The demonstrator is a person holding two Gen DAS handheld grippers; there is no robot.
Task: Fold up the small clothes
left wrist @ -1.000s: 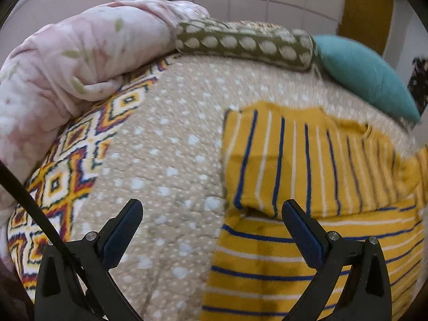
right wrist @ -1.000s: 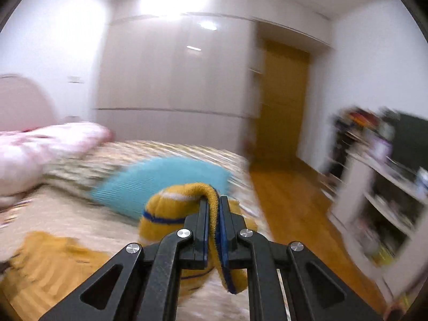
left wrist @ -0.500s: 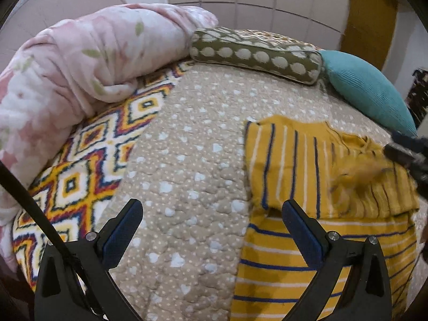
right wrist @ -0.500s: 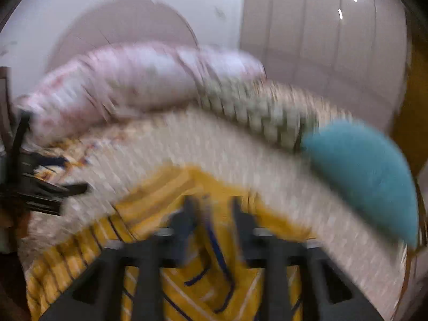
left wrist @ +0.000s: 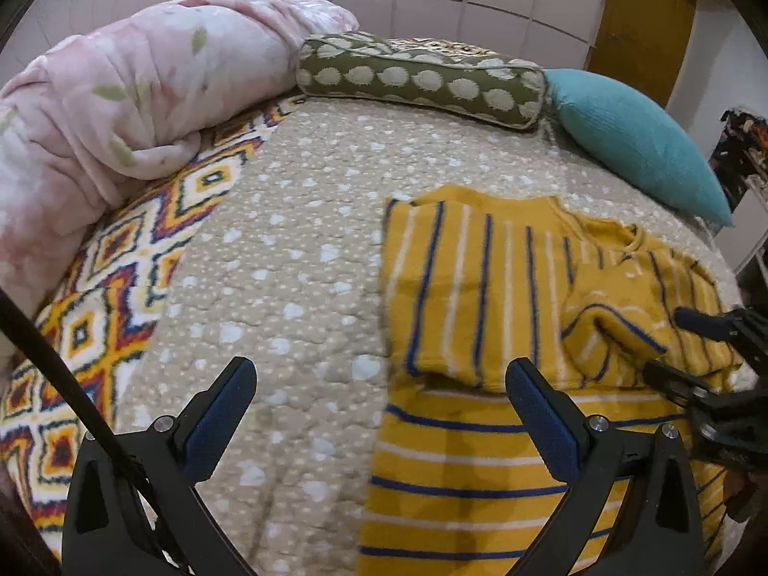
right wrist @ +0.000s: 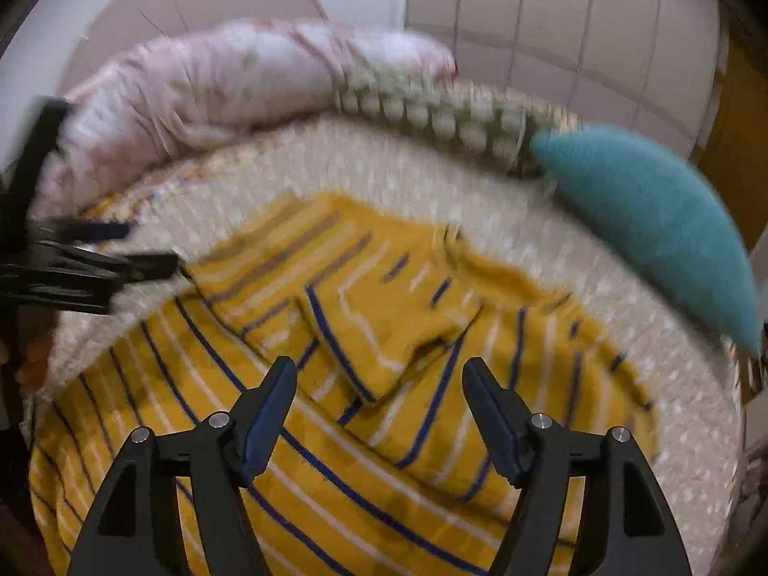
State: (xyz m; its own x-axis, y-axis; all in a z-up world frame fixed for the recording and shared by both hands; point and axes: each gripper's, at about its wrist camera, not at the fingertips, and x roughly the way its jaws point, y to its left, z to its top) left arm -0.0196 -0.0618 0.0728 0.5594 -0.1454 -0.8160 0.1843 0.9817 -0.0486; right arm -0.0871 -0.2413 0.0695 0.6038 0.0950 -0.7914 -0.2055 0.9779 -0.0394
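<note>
A mustard-yellow knit sweater with blue and white stripes (left wrist: 480, 297) is lying flat on the beige dotted quilted bedspread (left wrist: 297, 259) of the bed, both sleeves folded inward across its chest. The left gripper (left wrist: 379, 413) is hovering over the sweater's left edge with its fingers spread wide and holding nothing. The right gripper (right wrist: 379, 413) is hanging above the folded right sleeve (right wrist: 384, 331), its fingers likewise wide apart and empty.

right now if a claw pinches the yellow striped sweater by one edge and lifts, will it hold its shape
Probably not. The sweater looks soft and floppy: its folded sleeve lies rumpled, so it would likely drape and unfold. It seems thick and fuzzy, so slipping looks unlikely. Pushed across the textured bedspread, it would likely bunch rather than slide.
</note>
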